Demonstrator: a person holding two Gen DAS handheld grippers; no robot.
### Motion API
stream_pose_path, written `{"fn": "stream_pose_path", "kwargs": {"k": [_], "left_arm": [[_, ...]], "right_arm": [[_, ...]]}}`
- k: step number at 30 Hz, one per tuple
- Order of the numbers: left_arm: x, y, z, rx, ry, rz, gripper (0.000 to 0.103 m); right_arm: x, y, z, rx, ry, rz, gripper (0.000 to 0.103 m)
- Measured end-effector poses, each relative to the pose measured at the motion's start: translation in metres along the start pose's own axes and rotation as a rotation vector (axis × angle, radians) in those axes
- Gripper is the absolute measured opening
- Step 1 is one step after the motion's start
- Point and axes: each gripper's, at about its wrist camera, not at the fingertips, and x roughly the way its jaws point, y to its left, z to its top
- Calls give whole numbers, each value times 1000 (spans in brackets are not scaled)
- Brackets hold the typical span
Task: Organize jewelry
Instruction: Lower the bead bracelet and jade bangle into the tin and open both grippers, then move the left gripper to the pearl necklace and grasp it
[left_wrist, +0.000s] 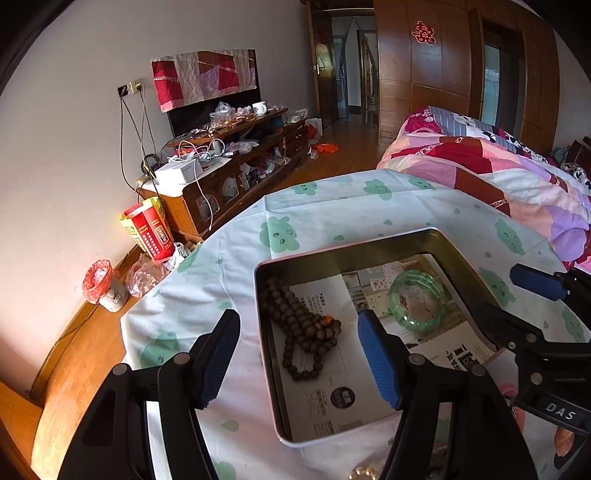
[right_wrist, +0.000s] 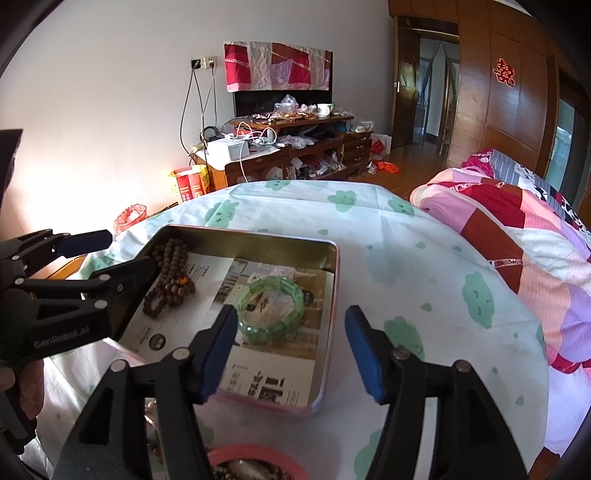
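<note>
Both claws released, nothing between the pads of either. Left claw (left_wrist: 299, 354) hovers over the near-left part of the tin (left_wrist: 458, 251), one pad outside the wall, one inside. Right claw (right_wrist: 291, 350) hangs over the tin's near-right corner, jaws spread wide.

Task items: brown bead string (left_wrist: 303, 332) lies heaped against the tin's left wall on the printed paper liner (left_wrist: 325, 398). Green bangle (right_wrist: 271, 308) lies flat on the liner on the right side, well apart from the beads and just ahead of the right claw's left pad. Both pieces look already stowed. More jewelry seems to wait in a pink dish (right_wrist: 255, 461) at the bottom edge of the right view; contents too blurred to name.

Risks from here, my read:
- Left claw straddles the tin wall. Any drop or pull-back could catch the rim and shove or tip the tin on the cloth-covered desk (right_wrist: 406, 258).
- Right claw's left pad sits close to the bangle; a careless sweep could knock it into the beads or against the wall. If it is glass or stone, it could chip.
- Bead string is loose and heaped, so a pad dragging through could snag a loop and lift the whole lot out.
- The two claws sit close together, so collision is possible if both reach back at once.
</note>
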Motion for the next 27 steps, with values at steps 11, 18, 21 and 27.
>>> {"fn": "stream_pose_path", "kwargs": {"k": [11,18,21,27], "left_arm": [[-36,19,-41,-74,7,37,67],[-46,17,-76,-87,60,45,67],[-44,14,-87,-89,91,40,67],[-44,2,-105,-83,149,29,67]], "right_arm": [[-39,3,-30,4,-30,-8,74],[-51,1,-67,15,-5,-37,79],[-55,-4,-77,25,3,-46,79],[-60,-13,-94,59,5,-69,81]]}}
